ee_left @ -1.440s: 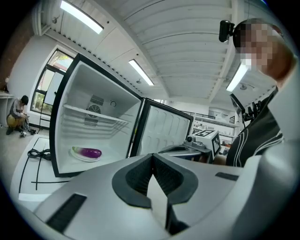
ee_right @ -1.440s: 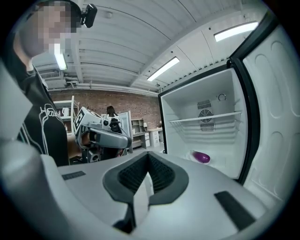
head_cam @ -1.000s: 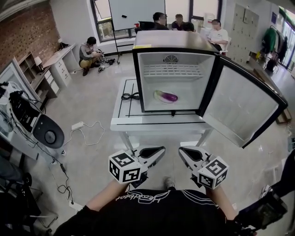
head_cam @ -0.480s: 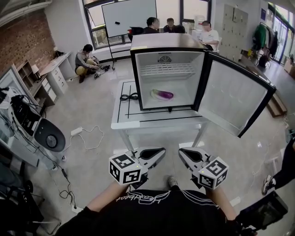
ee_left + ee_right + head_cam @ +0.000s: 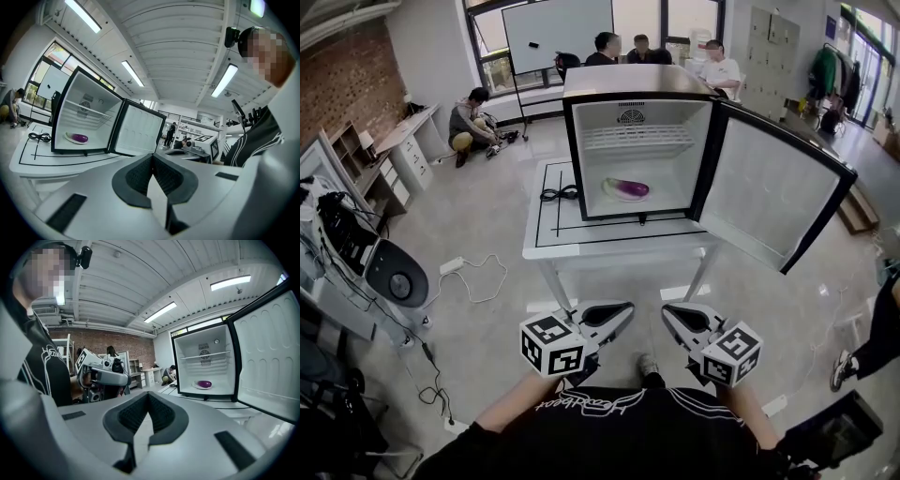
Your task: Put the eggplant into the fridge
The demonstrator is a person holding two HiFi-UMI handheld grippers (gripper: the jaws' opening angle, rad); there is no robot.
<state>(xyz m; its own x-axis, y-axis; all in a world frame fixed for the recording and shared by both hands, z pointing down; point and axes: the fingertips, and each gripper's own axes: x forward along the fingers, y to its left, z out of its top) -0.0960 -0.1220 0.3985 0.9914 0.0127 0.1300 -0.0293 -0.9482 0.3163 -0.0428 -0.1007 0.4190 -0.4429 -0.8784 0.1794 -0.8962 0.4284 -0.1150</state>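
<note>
So the eggplant [image 5: 627, 188] is lying inside the open fridge [image 5: 633, 82]; left gripper [image 5: 621, 310] and right gripper [image 5: 672, 313] hang well in front of it, jaws together, empty.

The eggplant [image 5: 630, 188], small and glossy purple, lies on its side on a pale plate [image 5: 69, 137] on the floor of the fridge [image 5: 628, 82], below the wire shelf [image 5: 639, 139]. The fridge, black-framed and white inside, stands upright on the white surface [image 5: 581, 246] at 12 o'clock. Its door [image 5: 769, 187] is swung wide toward 2 o'clock.
</note>
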